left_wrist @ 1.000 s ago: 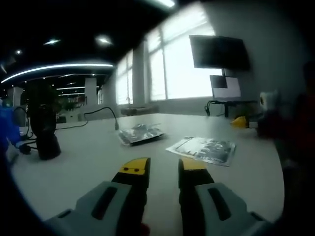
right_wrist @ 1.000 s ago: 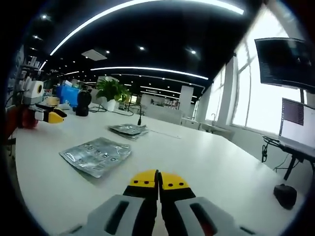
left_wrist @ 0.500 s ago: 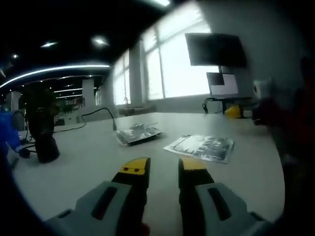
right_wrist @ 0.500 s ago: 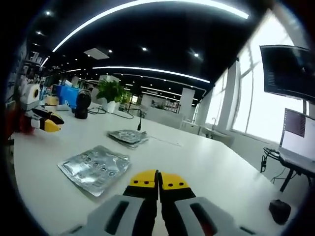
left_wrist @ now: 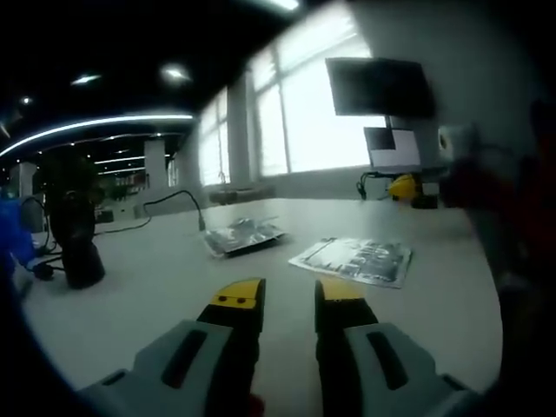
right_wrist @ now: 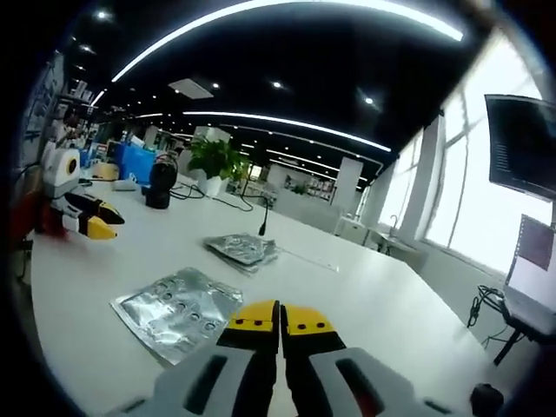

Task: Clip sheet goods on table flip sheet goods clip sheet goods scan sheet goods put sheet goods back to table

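Note:
Two silvery foil sheet packs lie flat on the white table point(left_wrist: 130, 295). The nearer sheet point(left_wrist: 354, 259) sits just ahead and right of my left gripper point(left_wrist: 288, 301), whose yellow-tipped jaws stand open above the table with nothing between them. The farther pack point(left_wrist: 246, 234) lies beyond it. In the right gripper view the near sheet point(right_wrist: 176, 311) lies just left of my right gripper point(right_wrist: 280, 320), which is shut on nothing. The other pack point(right_wrist: 243, 250) lies farther back. The left gripper point(right_wrist: 87, 219) enters at the far left of that view.
A black stand point(left_wrist: 76, 234) with cables sits at the table's left. A gooseneck cable point(left_wrist: 182, 204) rises behind the packs. A monitor point(left_wrist: 378, 87) and a laptop point(left_wrist: 393, 149) stand at the far side, and a plant point(right_wrist: 217, 161) and a black scanner point(right_wrist: 161, 182) stand far off.
The right gripper view has shifted closer to the near sheet, which now lies right beside its jaws. The left gripper view has barely changed. Both sheets lie where they were.

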`<state>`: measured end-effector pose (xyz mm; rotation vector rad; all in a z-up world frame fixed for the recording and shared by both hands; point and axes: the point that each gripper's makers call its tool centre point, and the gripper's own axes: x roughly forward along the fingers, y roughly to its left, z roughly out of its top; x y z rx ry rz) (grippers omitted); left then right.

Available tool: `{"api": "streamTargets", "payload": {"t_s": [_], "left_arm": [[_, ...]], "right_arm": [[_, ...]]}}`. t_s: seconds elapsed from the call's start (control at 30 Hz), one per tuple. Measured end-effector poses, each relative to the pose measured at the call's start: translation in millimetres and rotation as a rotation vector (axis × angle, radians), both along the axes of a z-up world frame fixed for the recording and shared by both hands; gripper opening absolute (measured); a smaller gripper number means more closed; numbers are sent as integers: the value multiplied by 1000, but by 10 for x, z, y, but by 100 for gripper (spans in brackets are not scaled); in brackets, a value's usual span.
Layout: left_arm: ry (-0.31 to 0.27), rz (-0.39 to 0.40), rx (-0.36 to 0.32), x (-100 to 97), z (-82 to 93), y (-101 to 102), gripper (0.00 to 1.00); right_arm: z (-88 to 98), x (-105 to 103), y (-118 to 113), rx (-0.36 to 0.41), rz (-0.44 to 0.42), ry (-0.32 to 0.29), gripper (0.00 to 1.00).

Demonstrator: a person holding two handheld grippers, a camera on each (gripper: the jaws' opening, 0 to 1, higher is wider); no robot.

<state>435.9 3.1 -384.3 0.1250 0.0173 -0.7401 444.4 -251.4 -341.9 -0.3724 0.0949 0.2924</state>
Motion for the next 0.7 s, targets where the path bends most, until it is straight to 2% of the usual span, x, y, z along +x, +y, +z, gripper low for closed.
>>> {"api": "streamTargets", "payload": {"t_s": [0.47, 0.7], "left_arm": [[5, 9, -16, 26, 19, 38, 16], [1, 19, -8, 24, 24, 60, 16]], "right_arm": [[45, 238, 218, -47, 52, 54, 1], [27, 320, 327, -33, 83, 83, 1]]}}
